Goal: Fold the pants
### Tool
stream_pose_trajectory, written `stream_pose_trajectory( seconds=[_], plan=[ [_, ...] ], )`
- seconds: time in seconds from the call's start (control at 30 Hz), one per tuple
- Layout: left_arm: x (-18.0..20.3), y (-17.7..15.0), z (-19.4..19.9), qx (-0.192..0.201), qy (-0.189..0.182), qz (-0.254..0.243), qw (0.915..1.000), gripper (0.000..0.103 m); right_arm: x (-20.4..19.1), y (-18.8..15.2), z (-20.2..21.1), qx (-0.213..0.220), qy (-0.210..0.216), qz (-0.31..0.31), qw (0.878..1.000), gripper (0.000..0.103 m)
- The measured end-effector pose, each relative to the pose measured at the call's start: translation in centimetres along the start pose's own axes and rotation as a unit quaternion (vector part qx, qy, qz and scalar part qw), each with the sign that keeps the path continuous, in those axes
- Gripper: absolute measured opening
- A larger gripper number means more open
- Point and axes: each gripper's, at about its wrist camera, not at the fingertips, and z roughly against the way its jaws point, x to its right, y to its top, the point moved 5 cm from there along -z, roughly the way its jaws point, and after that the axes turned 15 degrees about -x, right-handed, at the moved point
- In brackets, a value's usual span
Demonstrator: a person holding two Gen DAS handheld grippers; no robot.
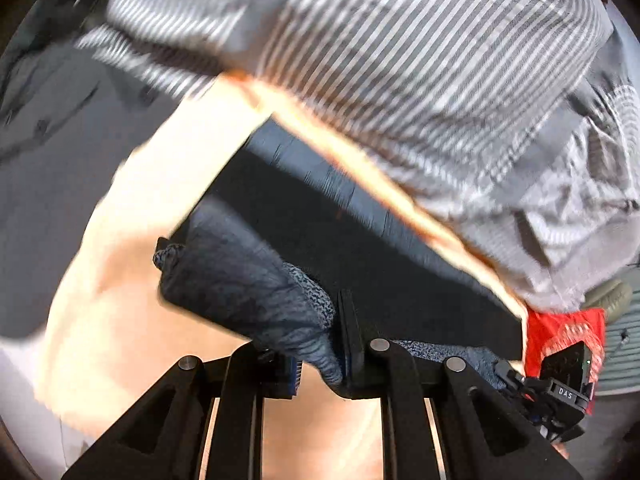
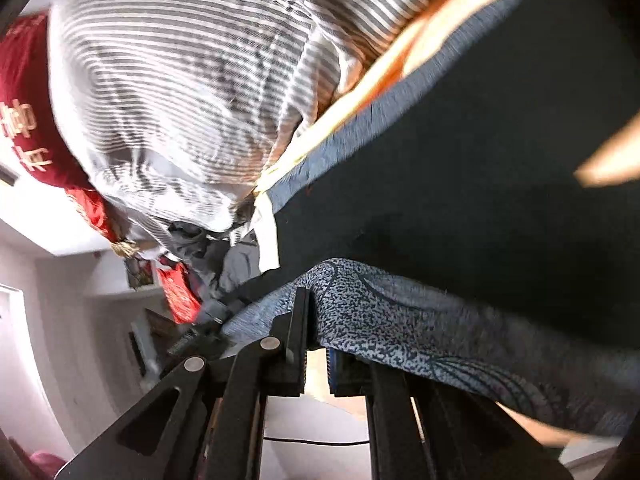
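1. Left gripper, lower centre of the left wrist view: seen clamped on a bunched fold of the pants, whose dark cloth rises from the fingers toward centre frame, a patterned blue band showing at the pinch.
2. Table, pale, at left and lower left of the same view, under the lifted pants.
3. Striped cloth, across the top of that view; a red cloth at lower right.
4. Right gripper, lower centre of the right wrist view: fingers drawn close on the patterned band of the pants. A bright slit shows between the pads, so a firm clamp cannot be told. The dark cloth fills the right and upper right.
5. Risk, as judged: both views are blurred by motion. A shallow right-hand hold might let the band slip out, dropping that corner and skewing the fold.
6. Risk, as judged: the striped cloth lies just beside the pants and might be dragged into the fold.
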Motion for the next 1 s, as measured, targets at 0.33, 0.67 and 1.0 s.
stream_pose_trajectory(
  seconds=[0.33,0.67,1.0],
  plan=[
    [0.4,11.0,-9.9,-0.003,0.089,0.036,0.9953,0.018,3.5,14.5,-3.8,-0.050,-0.020,-0.030,0.998,0.008],
    [1.2,11.9,-8.7,0.007,0.115,0.047,0.9922,0.023,6.1,18.2,-6.8,-0.092,-0.024,-0.043,0.995,0.017],
    [5.6,7.7,-7.0,0.031,0.209,-0.030,0.9769,0.072,1.8,16.6,-2.9,-0.080,-0.011,0.027,0.996,0.064]
  ],
)
